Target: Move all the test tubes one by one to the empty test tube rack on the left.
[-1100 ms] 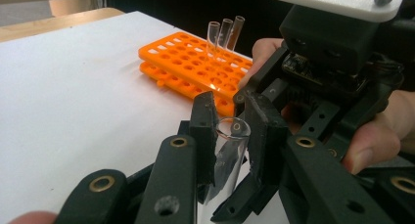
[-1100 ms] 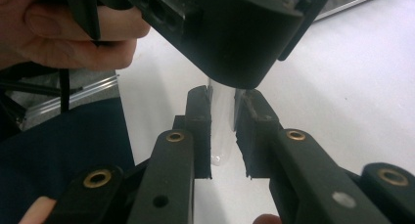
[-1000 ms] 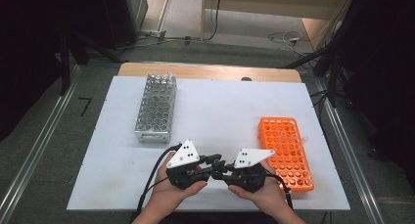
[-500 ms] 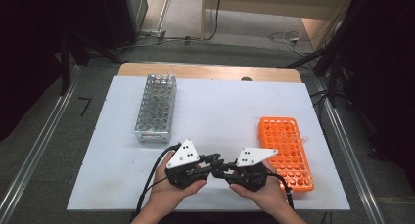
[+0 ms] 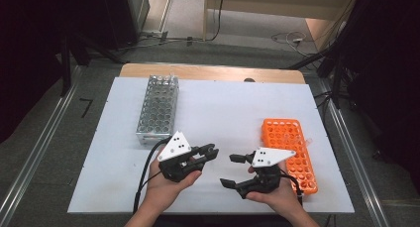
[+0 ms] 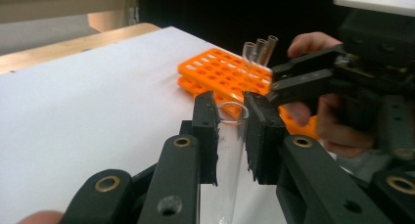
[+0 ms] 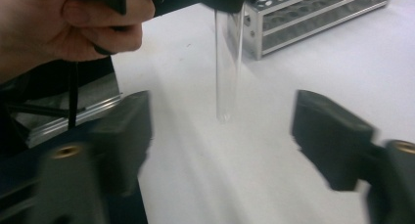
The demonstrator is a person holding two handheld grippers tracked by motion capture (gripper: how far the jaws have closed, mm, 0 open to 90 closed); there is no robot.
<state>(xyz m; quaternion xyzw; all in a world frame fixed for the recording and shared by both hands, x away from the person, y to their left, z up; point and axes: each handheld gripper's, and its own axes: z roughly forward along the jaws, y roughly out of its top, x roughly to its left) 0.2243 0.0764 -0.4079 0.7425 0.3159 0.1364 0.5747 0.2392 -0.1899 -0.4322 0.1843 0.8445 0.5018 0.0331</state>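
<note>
Left claw [image 6: 230, 131] grasps 1 glass tube [image 6: 227, 160]; right claw [image 7: 220, 150] released; 2 racks, orange rack [image 5: 289, 150], metal rack [image 5: 157, 108].

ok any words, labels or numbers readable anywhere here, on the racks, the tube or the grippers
None can be read.
orange rack: plain rows of holes, no lettering seen.
metal rack: bare metal, no label seen.
glass tube held in the left gripper: clear, no print or scale marks.
right gripper, jaws open: its grey plate carries a few dark dots, not characters.
white table: no text; one dark speck is too small to tell.
</note>
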